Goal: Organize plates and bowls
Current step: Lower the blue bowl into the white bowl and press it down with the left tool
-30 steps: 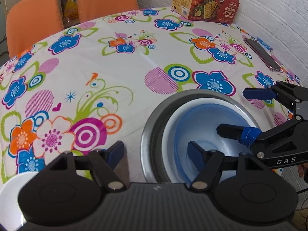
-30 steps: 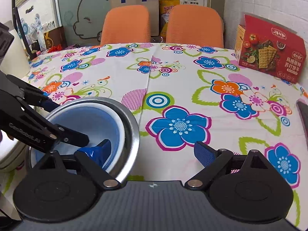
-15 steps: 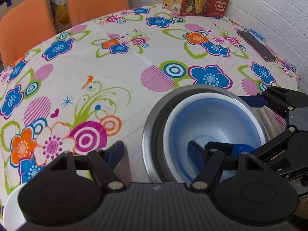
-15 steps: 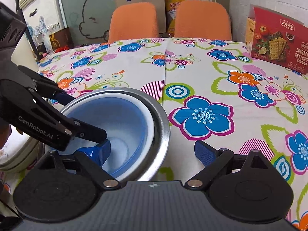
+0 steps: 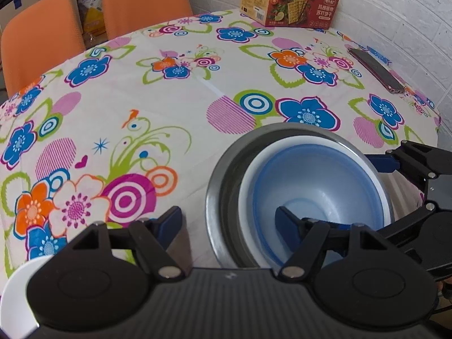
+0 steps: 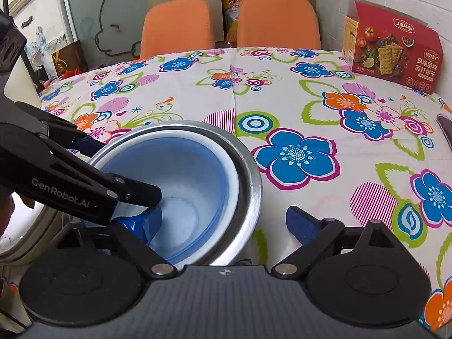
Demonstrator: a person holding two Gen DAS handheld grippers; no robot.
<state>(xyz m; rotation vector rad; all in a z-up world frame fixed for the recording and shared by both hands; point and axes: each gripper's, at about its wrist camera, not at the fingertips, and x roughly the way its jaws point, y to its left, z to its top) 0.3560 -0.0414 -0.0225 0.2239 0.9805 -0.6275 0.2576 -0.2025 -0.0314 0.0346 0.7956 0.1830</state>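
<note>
My left gripper [image 5: 228, 223] is spread wide, one finger inside the nested bowls, the other outside on the tablecloth [image 5: 175, 104], straddling the near rim. My right gripper [image 6: 223, 223] is also spread, its left finger down in the blue bowl [image 6: 192, 186], its right finger outside over the cloth. The blue bowl sits inside a white bowl [image 6: 230, 169], both inside a metal bowl [image 6: 251, 186], near centre of the table. A white plate [image 5: 14, 291] pokes in at the near left. Farther right lies a phone [image 5: 375, 69]. At the far edge stands a red cracker box [image 5: 288, 0], with two orange chairs [image 6: 278, 19] beyond.
</note>
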